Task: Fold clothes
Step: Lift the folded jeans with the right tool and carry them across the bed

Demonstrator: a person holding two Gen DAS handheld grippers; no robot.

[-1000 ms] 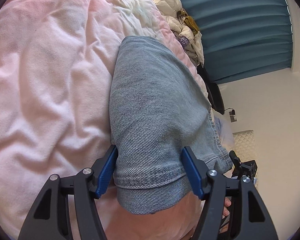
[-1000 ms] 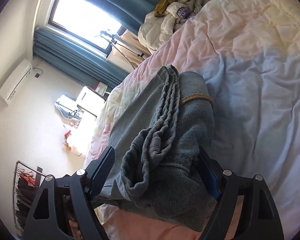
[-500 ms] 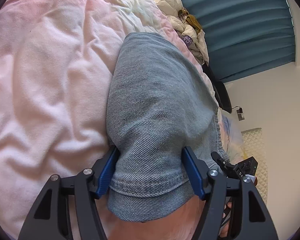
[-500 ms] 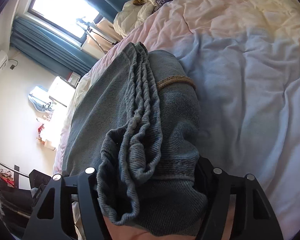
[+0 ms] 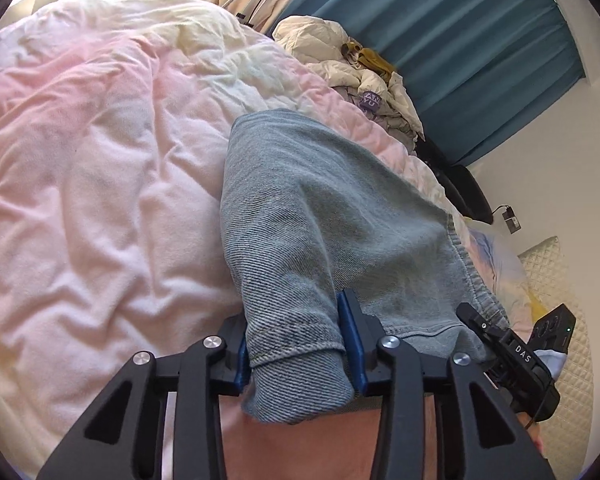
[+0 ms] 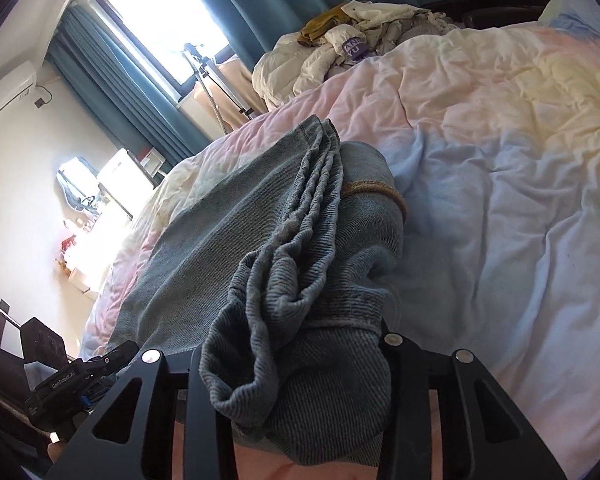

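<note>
Both claws, left claw and right claw, are closing tighter, clenched on the jeans.

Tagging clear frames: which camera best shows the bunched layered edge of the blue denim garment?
The right wrist view: the stacked folds of the blue denim garment run down its centre. The left wrist view shows only smooth cloth and a hem.

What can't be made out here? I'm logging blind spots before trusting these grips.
- Right wrist view: right gripper fingers, buried under bunched denim jeans.
- Left wrist view: left gripper pad faces, masked by the jeans hem; jaws closing on it.
- Both views: the jeans' underside, against the duvet.
</note>
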